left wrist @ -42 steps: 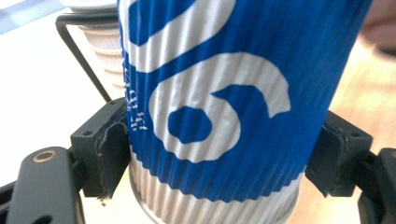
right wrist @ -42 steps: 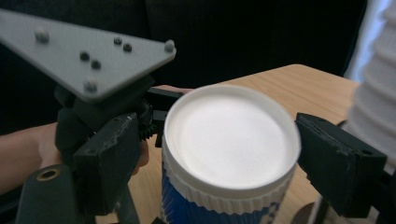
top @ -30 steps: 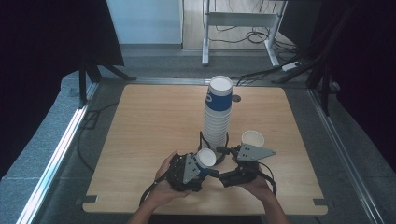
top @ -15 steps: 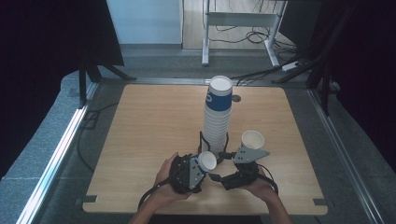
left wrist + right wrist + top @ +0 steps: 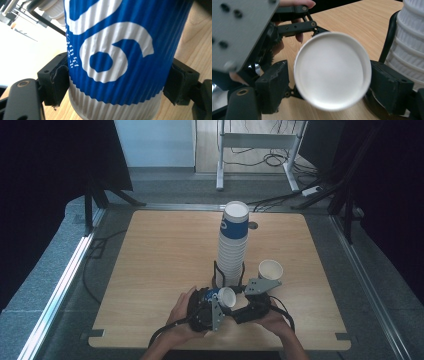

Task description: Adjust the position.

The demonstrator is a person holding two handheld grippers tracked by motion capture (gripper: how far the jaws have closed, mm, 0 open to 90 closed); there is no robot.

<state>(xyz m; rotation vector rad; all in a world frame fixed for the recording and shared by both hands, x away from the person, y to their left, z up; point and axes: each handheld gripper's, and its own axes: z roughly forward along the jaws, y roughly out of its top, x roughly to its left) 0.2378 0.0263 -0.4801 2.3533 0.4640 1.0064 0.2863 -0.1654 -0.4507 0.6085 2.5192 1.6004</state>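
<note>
A blue and white ribbed paper cup [image 5: 112,57] lies on its side just above the table, and my left gripper [image 5: 120,82] is shut on its wall. In the high view this cup [image 5: 225,297] sticks out to the right of the left gripper [image 5: 216,303]. Its round white end [image 5: 332,75] faces my right gripper [image 5: 329,85], whose jaws stand open on either side of it, with a thin gap at the left jaw. From above, the right gripper [image 5: 239,304] meets the cup from the right. Hands hold both grippers near the table's front edge.
A tall stack of the same cups [image 5: 233,245] stands in a black wire holder just behind the grippers and shows at the right edge of the right gripper view as a ribbed stack [image 5: 409,42]. A single upright cup [image 5: 270,269] stands right of the stack on the wooden table [image 5: 160,255].
The right gripper has edged left toward the cup held by the left gripper. The cup and the left hand have barely shifted.
</note>
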